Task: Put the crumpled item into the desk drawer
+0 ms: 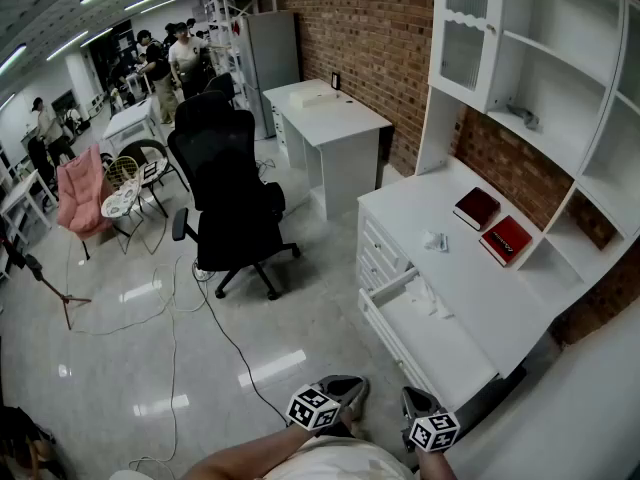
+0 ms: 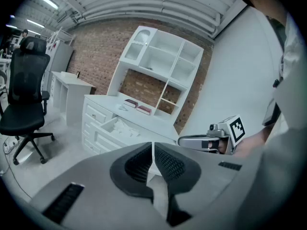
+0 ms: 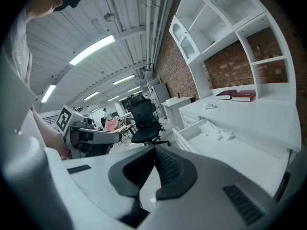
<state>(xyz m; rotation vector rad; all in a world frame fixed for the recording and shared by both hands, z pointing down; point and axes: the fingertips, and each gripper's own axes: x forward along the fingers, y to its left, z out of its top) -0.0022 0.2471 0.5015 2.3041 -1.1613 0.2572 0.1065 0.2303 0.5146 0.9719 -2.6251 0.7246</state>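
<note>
A small crumpled white item (image 1: 434, 240) lies on the top of the white desk (image 1: 470, 298), left of two red books (image 1: 492, 225). The desk's top drawer (image 1: 392, 288) stands pulled open, with crumpled white paper (image 1: 428, 297) lying inside it. Both grippers hang low at my waist, well short of the desk. My left gripper (image 1: 349, 387) is shut with nothing between its jaws (image 2: 152, 148). My right gripper (image 1: 416, 401) is shut and empty too (image 3: 154, 150). In the right gripper view the drawer's paper (image 3: 217, 130) and the item on the desk top (image 3: 209, 106) both show.
White shelving (image 1: 560, 88) rises over the desk against a brick wall. A black office chair (image 1: 232, 203) stands on the glossy floor to the left, with a cable (image 1: 205, 313) trailing from it. Behind are a second white desk (image 1: 325, 118), a pink chair (image 1: 82, 193) and people far back.
</note>
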